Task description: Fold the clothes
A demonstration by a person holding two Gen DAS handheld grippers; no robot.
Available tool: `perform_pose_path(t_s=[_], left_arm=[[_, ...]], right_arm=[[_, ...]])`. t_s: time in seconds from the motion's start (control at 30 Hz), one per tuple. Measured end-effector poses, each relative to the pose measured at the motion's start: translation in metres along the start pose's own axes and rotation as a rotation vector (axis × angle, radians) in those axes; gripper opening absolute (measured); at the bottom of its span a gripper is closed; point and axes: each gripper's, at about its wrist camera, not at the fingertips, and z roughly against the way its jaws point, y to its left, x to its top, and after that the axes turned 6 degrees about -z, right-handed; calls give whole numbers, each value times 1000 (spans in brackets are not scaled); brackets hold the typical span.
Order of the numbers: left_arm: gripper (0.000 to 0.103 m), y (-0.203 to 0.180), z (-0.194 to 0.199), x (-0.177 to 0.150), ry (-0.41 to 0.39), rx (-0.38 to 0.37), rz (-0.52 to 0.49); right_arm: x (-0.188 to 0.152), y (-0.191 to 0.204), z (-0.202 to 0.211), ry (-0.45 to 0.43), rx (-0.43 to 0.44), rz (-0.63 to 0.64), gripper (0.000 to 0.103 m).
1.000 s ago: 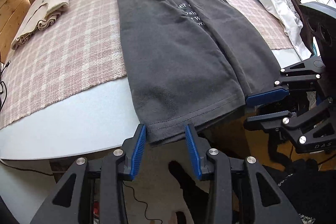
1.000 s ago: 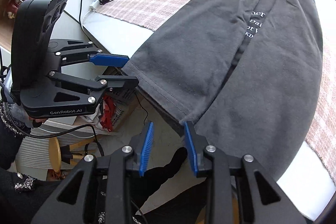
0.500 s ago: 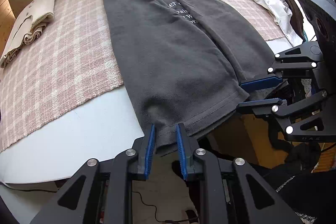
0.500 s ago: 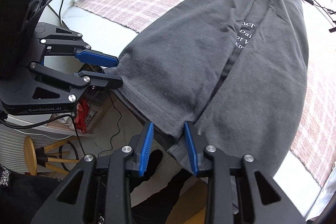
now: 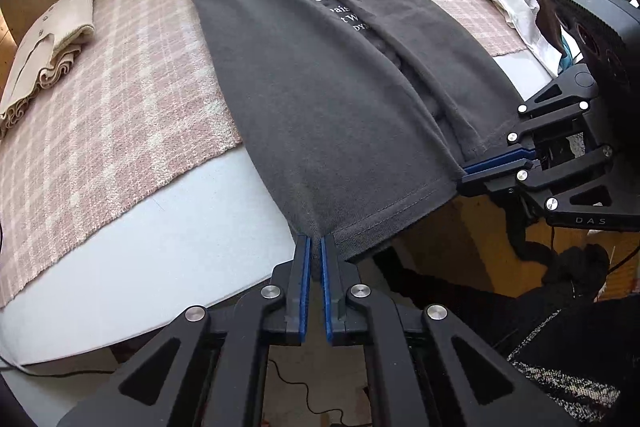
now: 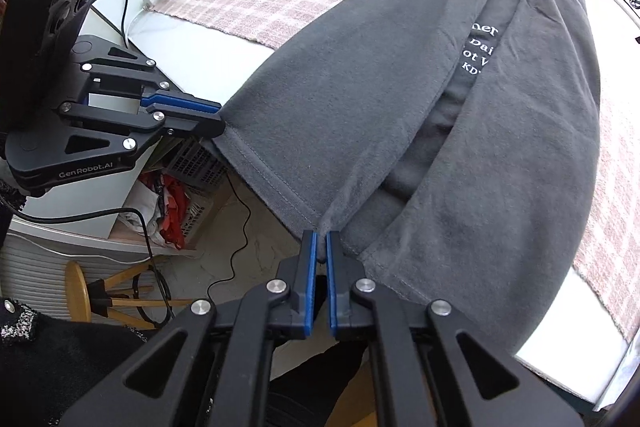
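Both sets of fingers have just gone from open to pinched tight on the hem of the grey shirt (image 5: 320, 87): left gripper (image 5: 315, 251) on one bottom corner, right gripper (image 6: 321, 247) on the other. The shirt lies lengthwise on the bed (image 5: 140, 247), sides already folded in, hem overhanging the edge, so we judge we're set to carry the hem toward the collar. Only container: a floor basket (image 6: 192, 195) holding mixed laundry.

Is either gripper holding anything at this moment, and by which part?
Both are. The left gripper and the right gripper each pinch the bottom hem of the grey T-shirt, one at each corner of the folded hem edge, jaws shut on the fabric.
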Motion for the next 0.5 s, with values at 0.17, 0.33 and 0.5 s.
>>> perform_pose_path(t_s=[0.17, 0.33, 0.5], left_arm=[[11, -4, 15, 4, -16, -33, -10], [11, 9, 70, 9, -77, -30, -11], [18, 53, 104, 27, -203, -48, 22]], right_arm=[[2, -2, 29, -7, 38, -18, 12], [36, -25, 110, -167, 62, -67, 18], [97, -50, 183, -347, 11, -74, 18]])
